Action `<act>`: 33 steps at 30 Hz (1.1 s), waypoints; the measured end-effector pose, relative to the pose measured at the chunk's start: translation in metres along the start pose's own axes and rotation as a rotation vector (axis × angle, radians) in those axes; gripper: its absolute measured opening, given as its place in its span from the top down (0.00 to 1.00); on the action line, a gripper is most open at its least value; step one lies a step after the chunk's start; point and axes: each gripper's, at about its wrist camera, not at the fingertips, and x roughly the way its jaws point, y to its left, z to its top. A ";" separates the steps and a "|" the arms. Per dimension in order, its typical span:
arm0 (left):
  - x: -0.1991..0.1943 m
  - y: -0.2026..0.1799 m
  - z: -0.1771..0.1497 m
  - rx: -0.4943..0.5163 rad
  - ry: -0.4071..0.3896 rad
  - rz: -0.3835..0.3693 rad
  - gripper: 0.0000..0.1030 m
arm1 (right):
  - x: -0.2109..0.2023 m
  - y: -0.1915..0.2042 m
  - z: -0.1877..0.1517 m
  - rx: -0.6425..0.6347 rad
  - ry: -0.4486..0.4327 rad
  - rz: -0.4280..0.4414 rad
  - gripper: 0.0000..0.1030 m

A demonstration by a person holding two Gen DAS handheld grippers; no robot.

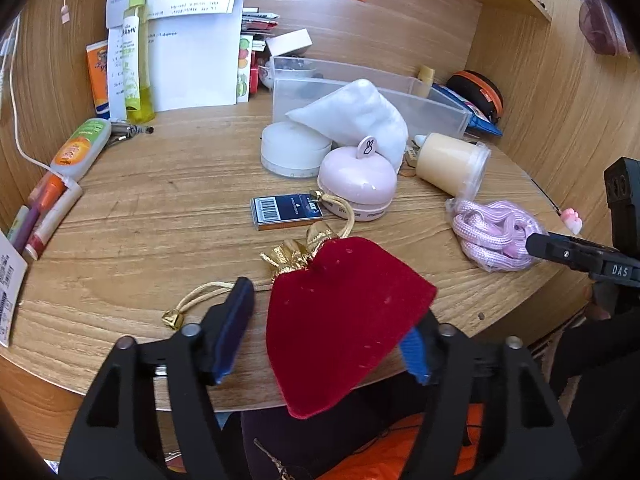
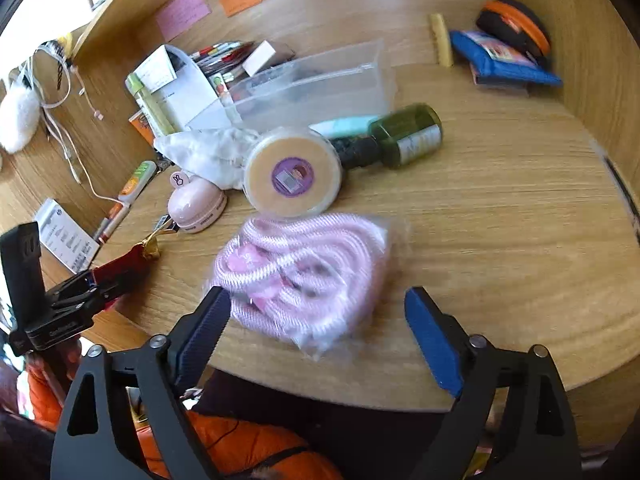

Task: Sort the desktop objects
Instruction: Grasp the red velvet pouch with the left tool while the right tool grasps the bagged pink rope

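Note:
A red velvet pouch [image 1: 344,316] with a gold drawstring lies at the desk's front edge, partly hanging over it. My left gripper [image 1: 328,332] is open, with its blue fingers on either side of the pouch. A clear bag of pink cord [image 2: 308,276] lies near the front edge at the right. My right gripper [image 2: 320,332] is open around the bag's near end. The bag also shows in the left wrist view [image 1: 496,236], with the right gripper's finger tip against it. The red pouch shows in the right wrist view [image 2: 124,264] between the left gripper's fingers.
A clear plastic box [image 1: 400,96] stands at the back. In front of it lie a white cloth pouch [image 1: 356,116], a white round tin [image 1: 292,152], a pink round case [image 1: 360,184], a cream jar [image 1: 452,164], a small dark box [image 1: 286,210]. A green bottle [image 2: 404,136] lies behind the jar. Pens and tubes [image 1: 52,196] lie at left.

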 end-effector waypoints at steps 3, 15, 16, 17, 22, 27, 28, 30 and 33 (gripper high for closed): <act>0.005 -0.003 0.000 0.016 -0.011 0.011 0.25 | 0.008 0.011 0.001 -0.045 0.008 -0.002 0.09; 0.018 -0.018 0.001 0.117 -0.068 0.060 0.43 | 0.025 0.025 0.005 -0.147 -0.055 -0.015 0.17; 0.019 -0.018 0.002 0.110 -0.071 0.053 0.49 | 0.025 0.025 0.005 -0.142 -0.056 -0.002 0.25; 0.019 -0.017 0.004 0.103 -0.072 0.047 0.50 | 0.023 0.024 0.005 -0.139 -0.055 0.013 0.32; 0.022 -0.018 0.009 0.081 -0.072 0.010 0.60 | 0.018 0.015 0.009 -0.074 -0.047 0.101 0.75; 0.014 -0.020 0.010 0.072 -0.100 0.005 0.65 | 0.010 0.022 0.009 -0.083 -0.069 0.080 0.79; 0.011 -0.020 0.011 0.065 -0.109 0.001 0.65 | 0.007 0.024 0.010 -0.088 -0.079 0.075 0.80; 0.005 -0.019 0.013 0.055 -0.131 -0.006 0.65 | -0.001 0.029 0.012 -0.107 -0.104 0.068 0.83; -0.002 -0.019 0.016 0.053 -0.155 -0.015 0.66 | -0.010 0.033 0.017 -0.131 -0.126 0.056 0.85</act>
